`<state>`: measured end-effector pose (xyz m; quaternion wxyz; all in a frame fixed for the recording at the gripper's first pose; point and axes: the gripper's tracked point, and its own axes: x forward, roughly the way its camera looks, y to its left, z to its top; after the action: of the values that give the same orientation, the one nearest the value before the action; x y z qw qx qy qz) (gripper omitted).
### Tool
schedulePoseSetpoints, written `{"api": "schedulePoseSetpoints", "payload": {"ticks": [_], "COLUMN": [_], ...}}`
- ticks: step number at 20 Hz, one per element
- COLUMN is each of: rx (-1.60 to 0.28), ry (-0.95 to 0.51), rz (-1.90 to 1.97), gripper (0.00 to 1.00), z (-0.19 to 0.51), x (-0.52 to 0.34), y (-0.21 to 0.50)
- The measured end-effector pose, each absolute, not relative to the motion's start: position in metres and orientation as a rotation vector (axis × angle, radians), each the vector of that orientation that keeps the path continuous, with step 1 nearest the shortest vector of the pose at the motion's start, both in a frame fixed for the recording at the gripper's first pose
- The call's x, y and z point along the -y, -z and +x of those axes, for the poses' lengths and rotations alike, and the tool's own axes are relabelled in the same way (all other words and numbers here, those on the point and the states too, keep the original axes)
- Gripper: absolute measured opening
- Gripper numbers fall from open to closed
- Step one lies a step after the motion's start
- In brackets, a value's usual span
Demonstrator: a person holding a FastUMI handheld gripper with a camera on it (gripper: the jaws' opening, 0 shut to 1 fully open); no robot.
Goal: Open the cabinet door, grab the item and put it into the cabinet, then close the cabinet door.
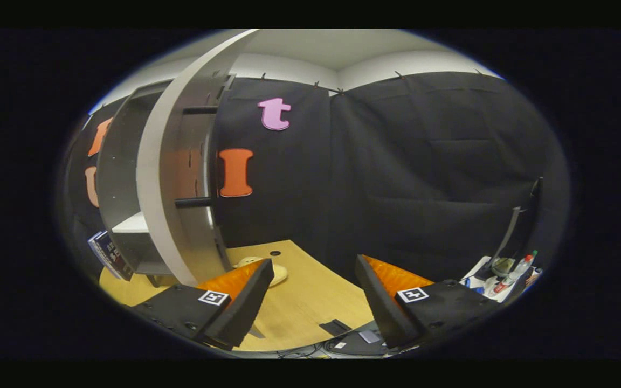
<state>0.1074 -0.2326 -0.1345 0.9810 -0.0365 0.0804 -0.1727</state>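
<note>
The cabinet (122,178) stands to the left of my fingers on the wooden table (310,302), grey inside with a white shelf (132,223). Its door (181,178) is swung open, edge-on toward me, with a dark handle bar (194,202) on its face. A pale yellowish item (278,274) lies on the table at the foot of the door, just beyond my left fingertip and partly hidden by it. My gripper (315,267) is open above the table, with nothing between the fingers.
A dark book or box (110,254) leans at the cabinet's lower left. Beyond the right finger a side surface holds bottles and small clutter (507,275). Flat dark devices and cables (351,339) lie at the table's near edge.
</note>
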Motion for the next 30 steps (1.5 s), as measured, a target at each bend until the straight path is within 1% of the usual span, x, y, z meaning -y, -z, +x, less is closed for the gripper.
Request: {"api": "schedulePoseSetpoints", "payload": {"ticks": [2, 5, 10, 15, 22, 26, 30], "rx": [-0.167, -0.164, -0.177, -0.181, -0.156, -0.137, -0.151], "ry": [0.32, 0.317, 0.255, 0.155, 0.049, -0.009, -0.09], "rz": [-0.067, -0.068, -0.059, -0.036, -0.175, -0.202, -0.135], "gripper": [0.98, 0.94, 0.93, 0.93, 0.93, 0.93, 0.92], "z": [0.114, 0.116, 0.118, 0.12, 0.136, 0.165, 0.194], "x": [0.225, 0.227, 0.201, 0.138, 0.036, -0.016, -0.07], "y": [0.14, 0.14, 0.144, 0.155, 0.159, 0.163, 0.179]}}
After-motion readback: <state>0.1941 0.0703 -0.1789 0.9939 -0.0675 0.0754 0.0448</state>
